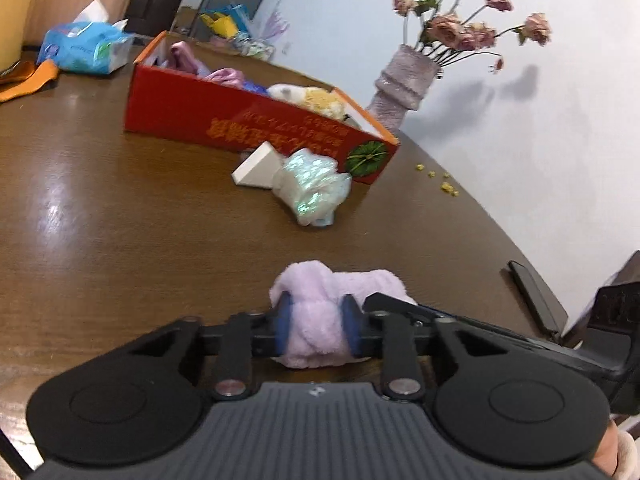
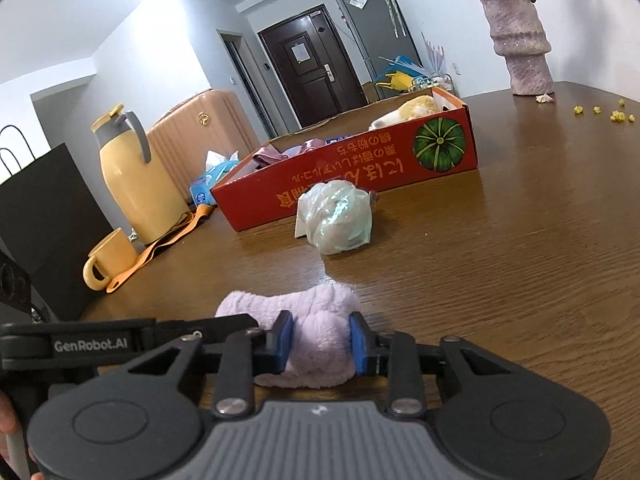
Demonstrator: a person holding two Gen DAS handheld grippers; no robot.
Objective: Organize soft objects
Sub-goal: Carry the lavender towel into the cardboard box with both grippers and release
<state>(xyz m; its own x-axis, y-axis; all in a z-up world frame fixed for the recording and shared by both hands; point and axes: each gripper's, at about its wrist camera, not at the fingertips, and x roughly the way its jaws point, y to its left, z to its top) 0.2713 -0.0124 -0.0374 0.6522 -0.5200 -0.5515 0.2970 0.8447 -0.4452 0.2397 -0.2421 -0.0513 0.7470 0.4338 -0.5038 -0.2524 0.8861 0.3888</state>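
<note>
My left gripper (image 1: 316, 326) and right gripper (image 2: 322, 340) each pinch one end of the lilac fleece cloth (image 2: 308, 320), blue pads sunk into the pile, the cloth lying on the wooden table (image 2: 500, 280). To lift well, I should raise both ends together, clear the shiny plastic bundle (image 2: 334, 222), and carry it over the red box (image 2: 348, 184) wall.

Bright, even room light glares off the table (image 1: 100, 208), flowers (image 1: 468, 24) throw soft wall shadows, and fisheye edges bend and darken.
</note>
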